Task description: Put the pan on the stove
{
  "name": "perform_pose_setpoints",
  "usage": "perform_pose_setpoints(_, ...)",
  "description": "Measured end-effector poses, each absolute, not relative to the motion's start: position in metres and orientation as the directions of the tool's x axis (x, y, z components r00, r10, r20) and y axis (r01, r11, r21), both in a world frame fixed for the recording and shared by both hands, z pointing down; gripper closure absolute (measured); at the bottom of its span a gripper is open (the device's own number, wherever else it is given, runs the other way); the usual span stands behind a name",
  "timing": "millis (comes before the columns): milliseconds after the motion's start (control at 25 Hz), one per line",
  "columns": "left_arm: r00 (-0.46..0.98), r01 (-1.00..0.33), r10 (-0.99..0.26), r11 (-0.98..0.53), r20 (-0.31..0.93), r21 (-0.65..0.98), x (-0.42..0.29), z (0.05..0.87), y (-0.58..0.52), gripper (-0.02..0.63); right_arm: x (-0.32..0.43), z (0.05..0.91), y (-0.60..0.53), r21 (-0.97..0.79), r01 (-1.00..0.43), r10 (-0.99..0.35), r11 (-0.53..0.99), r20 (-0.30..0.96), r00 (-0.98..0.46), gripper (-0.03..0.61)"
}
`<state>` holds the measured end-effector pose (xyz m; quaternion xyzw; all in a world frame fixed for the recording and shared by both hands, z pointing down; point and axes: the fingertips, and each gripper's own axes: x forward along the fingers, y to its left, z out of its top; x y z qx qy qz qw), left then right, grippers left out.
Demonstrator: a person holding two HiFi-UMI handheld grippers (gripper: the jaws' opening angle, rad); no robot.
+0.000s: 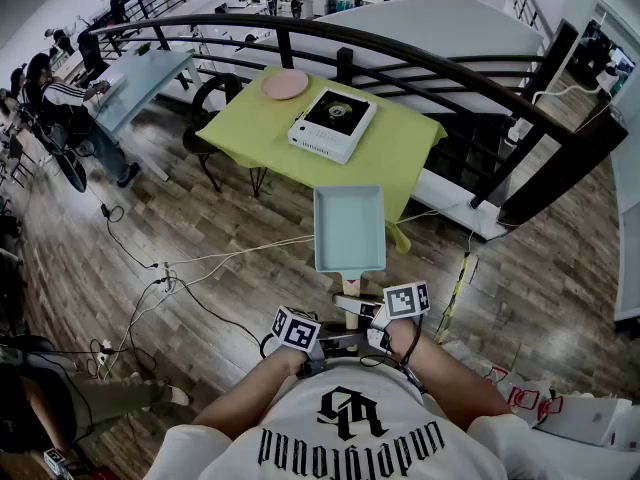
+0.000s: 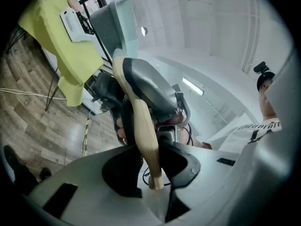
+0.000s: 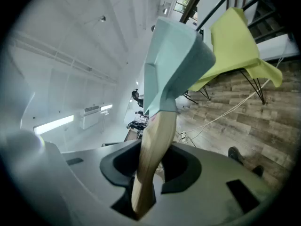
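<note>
The pan (image 1: 349, 230) is up in the air. It is a pale blue square pan with a wooden handle (image 1: 351, 288). I hold it by that handle with both claws. My left claw (image 2: 151, 166) is squeezed tight on the end of the handle. My right claw (image 3: 149, 171) is squeezed on it too, closer to the pan. The pan sits flat and looks empty.

Under the pan is the wood floor (image 1: 230, 268), not the table. The stove (image 1: 332, 123) sits on the table (image 1: 405, 153) with the yellow cloth, a little way in front of the pan. Its black top is bare. A pink plate (image 1: 285, 85) lies near it.

So the picking up is done. I think what is left is to carry the pan over and set it down on the stove.
</note>
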<state>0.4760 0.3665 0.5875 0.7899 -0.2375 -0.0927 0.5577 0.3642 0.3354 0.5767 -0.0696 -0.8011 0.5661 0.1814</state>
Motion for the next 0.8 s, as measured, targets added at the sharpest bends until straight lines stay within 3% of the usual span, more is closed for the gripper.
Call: perform_pose_setpoints(800,0.871,-0.275,-0.475,-0.263,0.124,0.925,0.423,0.592,0.342,0.508,0.313,0.583,0.31,-0.937,-0.11,0.305,0.333,0.217,-0.927,0.457)
